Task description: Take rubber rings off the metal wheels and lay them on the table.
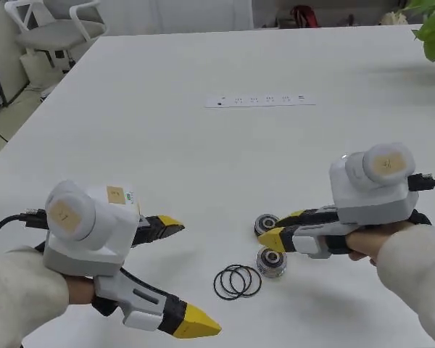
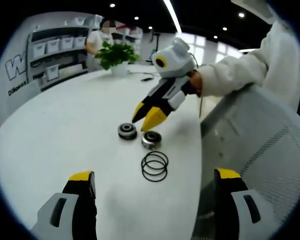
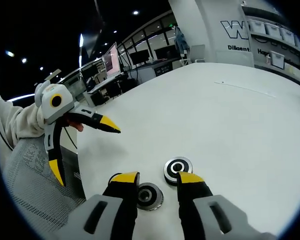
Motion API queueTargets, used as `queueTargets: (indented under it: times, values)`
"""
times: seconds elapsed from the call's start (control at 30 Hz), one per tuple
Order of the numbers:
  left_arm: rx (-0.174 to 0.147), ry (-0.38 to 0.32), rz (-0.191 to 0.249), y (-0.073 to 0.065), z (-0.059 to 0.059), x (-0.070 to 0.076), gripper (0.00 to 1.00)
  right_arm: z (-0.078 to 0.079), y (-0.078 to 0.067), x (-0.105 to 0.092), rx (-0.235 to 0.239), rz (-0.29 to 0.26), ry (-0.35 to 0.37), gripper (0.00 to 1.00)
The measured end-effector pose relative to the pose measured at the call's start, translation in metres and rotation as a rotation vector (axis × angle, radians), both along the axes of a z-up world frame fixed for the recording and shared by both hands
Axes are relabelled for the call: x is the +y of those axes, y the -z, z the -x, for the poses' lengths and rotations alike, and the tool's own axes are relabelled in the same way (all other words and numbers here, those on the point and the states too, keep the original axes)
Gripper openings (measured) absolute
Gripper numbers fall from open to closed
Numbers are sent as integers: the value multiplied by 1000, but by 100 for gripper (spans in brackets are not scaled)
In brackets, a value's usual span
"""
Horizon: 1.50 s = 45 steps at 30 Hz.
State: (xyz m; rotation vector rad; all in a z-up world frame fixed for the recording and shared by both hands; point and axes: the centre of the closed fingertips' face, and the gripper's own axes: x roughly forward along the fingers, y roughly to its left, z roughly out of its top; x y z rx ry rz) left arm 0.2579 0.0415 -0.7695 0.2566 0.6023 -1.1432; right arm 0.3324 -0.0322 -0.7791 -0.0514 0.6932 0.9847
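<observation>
The left gripper (image 1: 181, 275) hovers low over the white tabletop (image 1: 203, 159) with its yellow-tipped jaws spread wide and nothing between them. At its 3 o'clock, three thin black rubber rings (image 1: 238, 281) lie overlapping flat on the surface. At their 1 o'clock sit two small round metal wheels, one nearer (image 1: 272, 259) and one farther (image 1: 264, 222), close together. The right gripper (image 1: 279, 228) points at them from 3 o'clock, jaws partly open and holding nothing, tips just above the wheels. Toward 12 o'clock the tabletop runs broad and bare to a flat white power strip (image 1: 259, 101); its left edge slants off at 10 o'clock.
</observation>
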Motion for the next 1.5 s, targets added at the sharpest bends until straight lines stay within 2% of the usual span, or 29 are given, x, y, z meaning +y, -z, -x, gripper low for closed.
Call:
queueTargets:
  times: [0.47,0.57,0.73,0.97,1.13,1.27,1.37,1.5]
  values:
    - [17,-11,-2,2,0,0,100,-10,1,-9,-38,21,41,51]
    - [20,-17,1,1,-1,0,100,-12,2,-11,-47,28,49,59]
    - [24,-25,11,0,-3,0,100,-16,10,-15,-34,42,60,74]
    - [17,-31,17,-3,-5,0,100,-20,11,-17,-43,46,73,81]
    - [8,-52,48,-12,-12,1,100,-22,13,-20,-41,50,74,84]
    - [-17,-61,65,-23,-21,0,100,-22,13,-19,-38,42,73,85]
    - [-35,-67,93,-35,-29,-2,100,-22,12,-19,-39,41,70,84]
    - [-53,-63,93,-41,-38,-2,100,-23,12,-20,-38,39,66,83]
